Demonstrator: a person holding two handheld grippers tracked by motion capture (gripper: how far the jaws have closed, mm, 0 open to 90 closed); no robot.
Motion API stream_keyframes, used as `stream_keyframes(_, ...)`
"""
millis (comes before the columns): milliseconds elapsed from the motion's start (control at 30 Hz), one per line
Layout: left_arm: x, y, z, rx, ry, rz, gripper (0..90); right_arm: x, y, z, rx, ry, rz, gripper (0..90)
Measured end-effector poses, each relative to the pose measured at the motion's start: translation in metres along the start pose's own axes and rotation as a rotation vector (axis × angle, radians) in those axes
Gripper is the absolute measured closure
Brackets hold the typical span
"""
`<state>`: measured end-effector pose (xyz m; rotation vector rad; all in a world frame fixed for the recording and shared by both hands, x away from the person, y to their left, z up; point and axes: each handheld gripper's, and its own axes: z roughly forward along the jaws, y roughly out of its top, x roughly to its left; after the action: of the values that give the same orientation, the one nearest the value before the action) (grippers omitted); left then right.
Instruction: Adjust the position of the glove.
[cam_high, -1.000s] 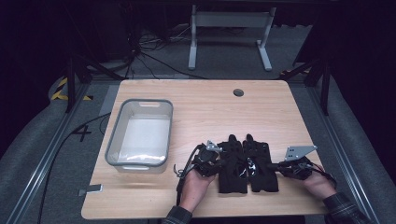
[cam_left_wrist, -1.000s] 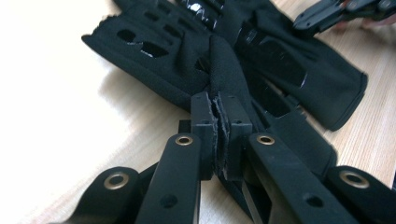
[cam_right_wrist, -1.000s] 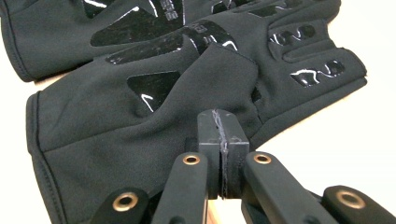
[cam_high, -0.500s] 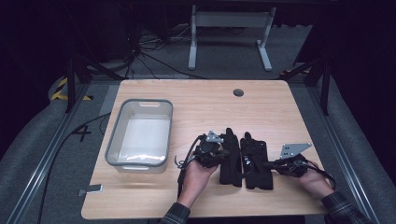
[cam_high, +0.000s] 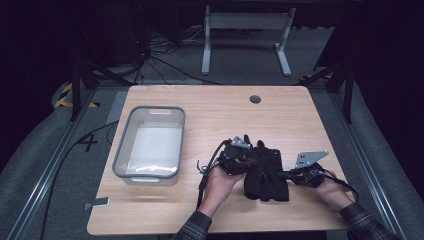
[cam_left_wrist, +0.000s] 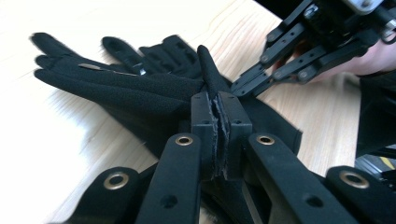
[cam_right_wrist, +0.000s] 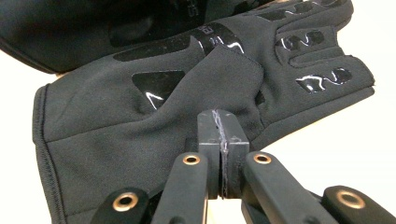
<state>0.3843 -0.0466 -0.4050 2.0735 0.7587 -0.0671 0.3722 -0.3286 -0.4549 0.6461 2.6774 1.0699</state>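
From the high view, a pair of black gloves (cam_high: 266, 172) lies on the table (cam_high: 210, 107) between the left gripper (cam_high: 250, 161) and right gripper (cam_high: 285, 175), right of an empty grey bin (cam_high: 150, 142). In the left gripper view, the jaws pinch a glove's edge (cam_left_wrist: 212, 77). In the right gripper view, the jaws clench the other glove's fabric (cam_right_wrist: 219, 70). Lifting slowly and evenly should keep both pinches from slipping.

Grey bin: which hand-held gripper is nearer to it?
Left. The left hand-held gripper sits just right of the grey bin, clamped on the near edge of the black gloves. The right hand-held gripper is beyond the gloves, on their far side.
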Motion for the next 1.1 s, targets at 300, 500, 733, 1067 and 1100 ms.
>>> stream_keyframes(300,-0.003,0.011,0.008,0.000,-0.019,0.011,86.6,0.000,0.006,0.005,0.006,0.019,0.001,90.0)
stream_keyframes(500,-0.001,0.014,0.016,-0.003,-0.030,0.005,86.6,0.002,0.014,0.014,0.005,0.042,-0.015,90.0)
stream_keyframes(733,-0.005,0.019,0.026,0.007,-0.045,0.014,86.4,0.002,0.017,0.017,0.003,0.040,-0.023,90.0)
stream_keyframes(1067,-0.012,0.025,0.036,-0.001,-0.073,0.028,85.1,0.001,0.017,0.012,0.009,0.033,-0.024,90.0)
stream_keyframes(1100,-0.014,0.026,0.035,-0.011,-0.088,0.033,85.1,0.001,0.016,0.010,0.002,0.031,-0.018,90.0)
